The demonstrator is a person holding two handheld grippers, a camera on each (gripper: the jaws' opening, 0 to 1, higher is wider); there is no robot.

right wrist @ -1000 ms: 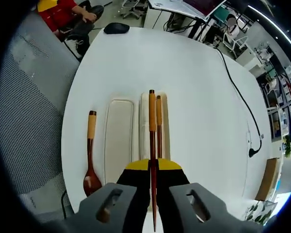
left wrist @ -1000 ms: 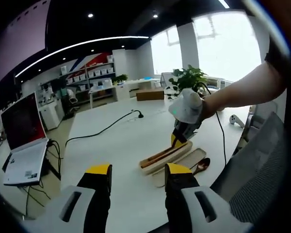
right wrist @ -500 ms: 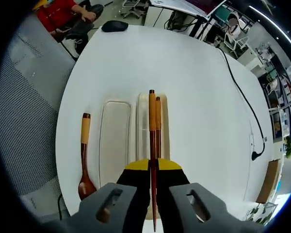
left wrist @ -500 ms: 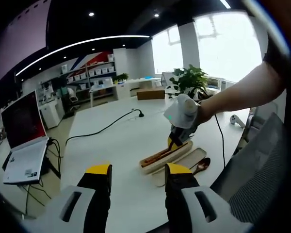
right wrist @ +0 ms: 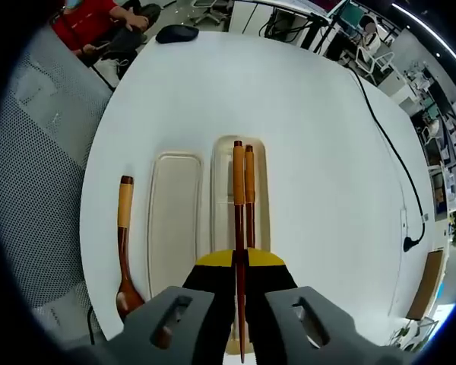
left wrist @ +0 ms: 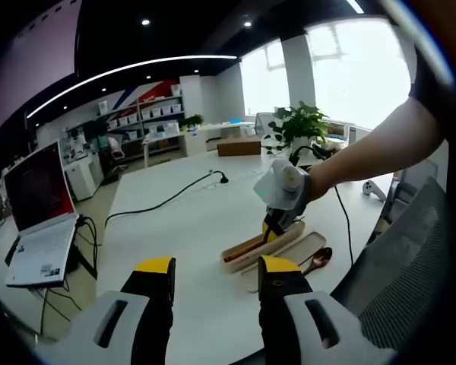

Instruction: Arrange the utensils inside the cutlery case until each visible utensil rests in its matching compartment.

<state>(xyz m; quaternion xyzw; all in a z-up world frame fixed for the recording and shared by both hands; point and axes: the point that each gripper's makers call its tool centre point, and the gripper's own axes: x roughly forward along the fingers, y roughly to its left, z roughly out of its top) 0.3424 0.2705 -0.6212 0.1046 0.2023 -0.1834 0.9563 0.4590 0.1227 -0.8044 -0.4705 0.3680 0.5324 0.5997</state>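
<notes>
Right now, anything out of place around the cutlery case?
Yes: the wooden spoon lies on the white table, outside the case, beside the empty lid. One chopstick rests in the case tray; the right gripper holds the other chopstick above it, not yet laid down.

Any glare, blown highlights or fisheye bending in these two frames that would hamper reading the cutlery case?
Left gripper view: windows are blown out white, ceiling dark, table edge bowed by the fisheye; the case is small but legible. Right gripper view: even light, mild sheen on the table, sharp chopsticks and spoon.
</notes>
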